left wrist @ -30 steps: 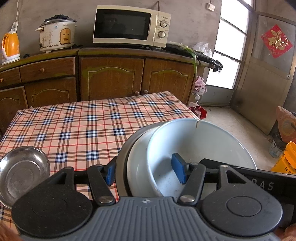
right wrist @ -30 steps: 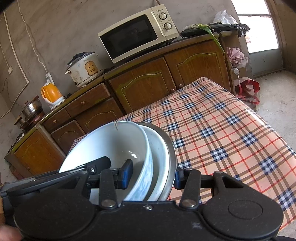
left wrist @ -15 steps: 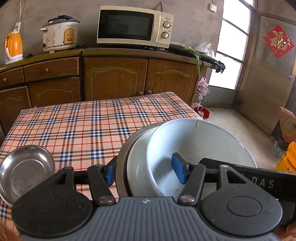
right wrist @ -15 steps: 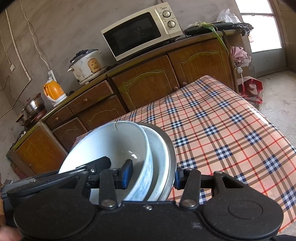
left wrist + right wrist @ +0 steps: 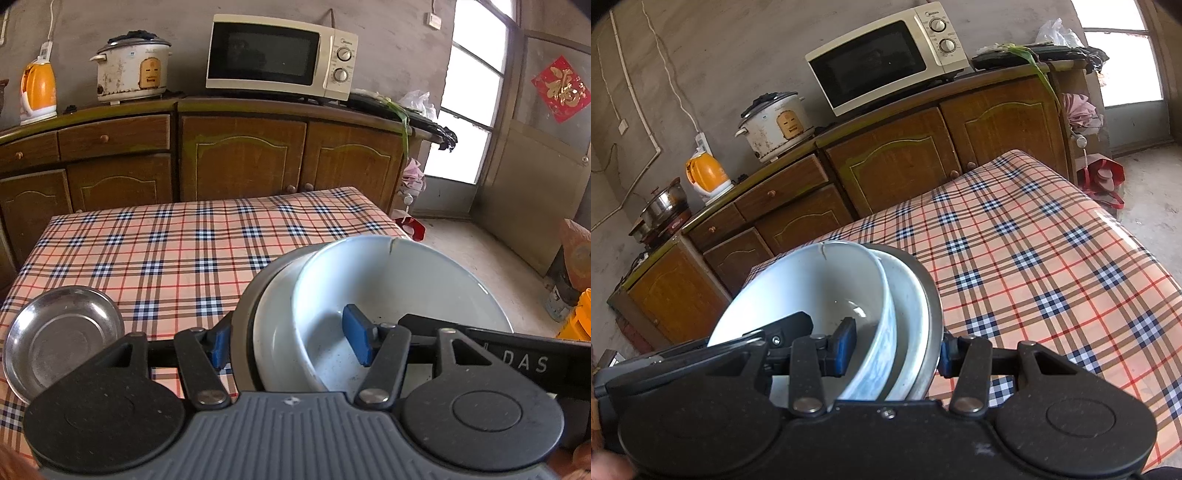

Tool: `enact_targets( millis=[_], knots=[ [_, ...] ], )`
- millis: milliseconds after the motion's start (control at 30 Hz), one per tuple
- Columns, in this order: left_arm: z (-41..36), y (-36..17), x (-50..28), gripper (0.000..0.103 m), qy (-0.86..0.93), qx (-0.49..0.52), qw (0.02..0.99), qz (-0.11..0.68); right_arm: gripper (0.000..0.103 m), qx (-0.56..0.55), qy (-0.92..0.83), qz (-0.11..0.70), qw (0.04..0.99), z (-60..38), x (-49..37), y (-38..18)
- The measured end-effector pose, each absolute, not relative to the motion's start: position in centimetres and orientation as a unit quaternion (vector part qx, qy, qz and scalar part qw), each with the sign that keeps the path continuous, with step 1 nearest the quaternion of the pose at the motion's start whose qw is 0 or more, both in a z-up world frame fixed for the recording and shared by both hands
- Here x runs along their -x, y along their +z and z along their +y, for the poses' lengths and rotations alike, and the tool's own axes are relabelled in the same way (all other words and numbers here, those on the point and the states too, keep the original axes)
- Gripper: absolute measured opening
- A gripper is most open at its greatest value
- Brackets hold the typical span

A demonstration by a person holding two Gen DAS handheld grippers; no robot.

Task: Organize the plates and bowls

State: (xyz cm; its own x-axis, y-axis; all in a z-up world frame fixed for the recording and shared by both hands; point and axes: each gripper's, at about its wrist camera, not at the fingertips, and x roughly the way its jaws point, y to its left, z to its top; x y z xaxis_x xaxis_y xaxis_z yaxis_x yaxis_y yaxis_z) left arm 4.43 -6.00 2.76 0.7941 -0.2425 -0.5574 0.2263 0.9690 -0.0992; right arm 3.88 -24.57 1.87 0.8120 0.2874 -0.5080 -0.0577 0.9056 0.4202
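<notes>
A stack of nested dishes is held between both grippers: a white bowl [image 5: 399, 280] with a cracked rim sits in a second white bowl [image 5: 273, 325], which sits in a steel bowl [image 5: 245, 314]. My left gripper [image 5: 288, 343] is shut on the stack's left wall, one blue pad inside the cracked bowl and one outside the steel rim. My right gripper [image 5: 895, 352] is shut on the opposite wall of the stack [image 5: 812, 284] in the same way. Each gripper shows in the other's view. A small steel dish [image 5: 62, 336] lies on the table at the near left.
The plaid-covered table [image 5: 192, 251] stretches ahead of the stack. Behind it stand wooden cabinets [image 5: 240, 162] with a microwave [image 5: 280, 55], a rice cooker [image 5: 131, 68] and an orange kettle [image 5: 37, 90]. The floor and a door are to the right.
</notes>
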Motion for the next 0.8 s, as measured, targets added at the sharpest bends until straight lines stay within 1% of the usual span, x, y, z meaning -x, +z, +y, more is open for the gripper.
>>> enact_targets(
  millis=[800],
  knots=[
    [-2.8,3.2,-3.6,0.061,-0.095,0.027,0.952,0.289,0.054,-0.177,0.125,0.296,0.93,-20.8,-4.5,2.4]
  ],
)
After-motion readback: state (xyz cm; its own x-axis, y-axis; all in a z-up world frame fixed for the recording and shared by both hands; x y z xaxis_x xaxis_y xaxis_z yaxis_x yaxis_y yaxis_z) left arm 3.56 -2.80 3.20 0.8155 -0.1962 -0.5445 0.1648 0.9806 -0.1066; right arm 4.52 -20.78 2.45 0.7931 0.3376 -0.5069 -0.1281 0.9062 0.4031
